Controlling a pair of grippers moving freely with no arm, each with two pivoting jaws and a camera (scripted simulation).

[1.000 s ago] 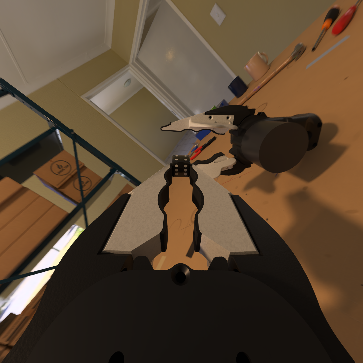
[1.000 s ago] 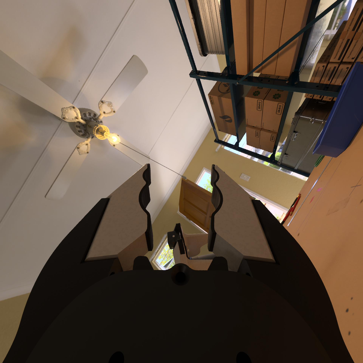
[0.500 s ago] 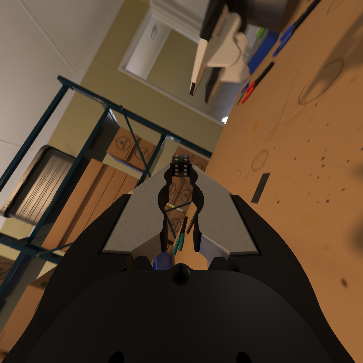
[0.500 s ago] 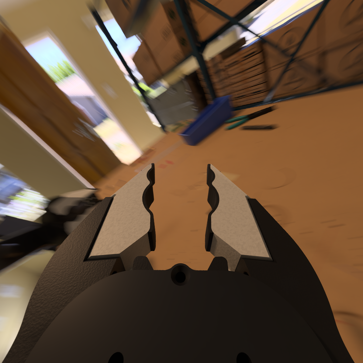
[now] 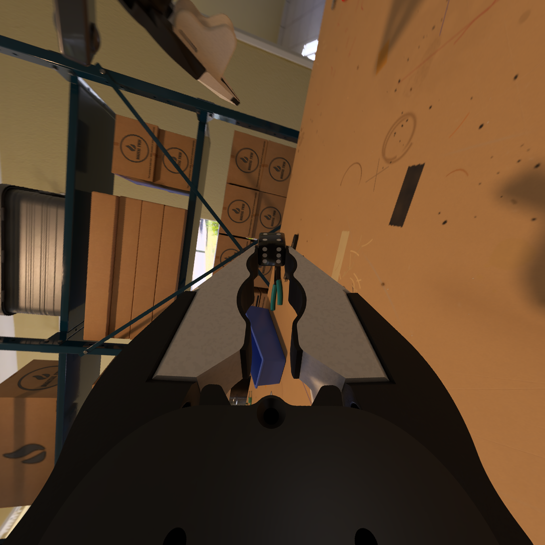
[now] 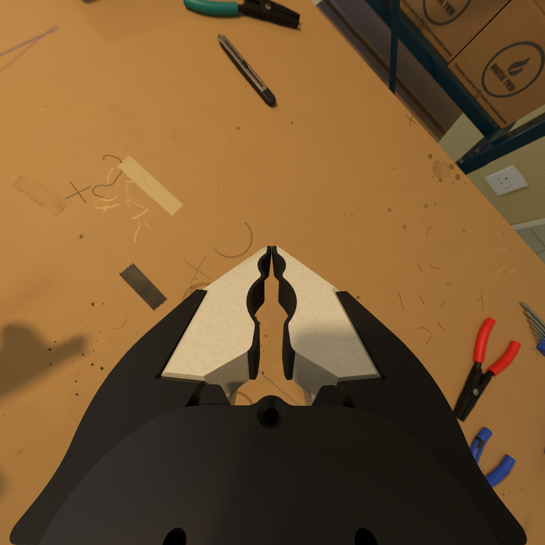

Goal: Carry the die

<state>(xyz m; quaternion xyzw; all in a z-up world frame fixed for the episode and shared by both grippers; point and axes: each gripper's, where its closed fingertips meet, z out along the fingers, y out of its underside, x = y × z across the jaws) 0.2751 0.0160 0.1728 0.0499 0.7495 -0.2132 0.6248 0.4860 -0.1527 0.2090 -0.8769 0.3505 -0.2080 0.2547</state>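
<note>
Left wrist view shows my left gripper (image 5: 271,250) pinching the die (image 5: 271,249) by the very tips, so a bump could drop it; my right gripper (image 6: 271,249) is pressed together, empty

**Gripper bodies: appearance**

Left gripper (image 5: 271,250): rounded matte black housing, one round hole at centre, two oval slots at the lower edge. Speckled grey-beige wedge fingers (image 5: 212,321), black scalloped inner edges. Right gripper (image 6: 271,250): same build, fingers (image 6: 224,318) paler cream.
</note>
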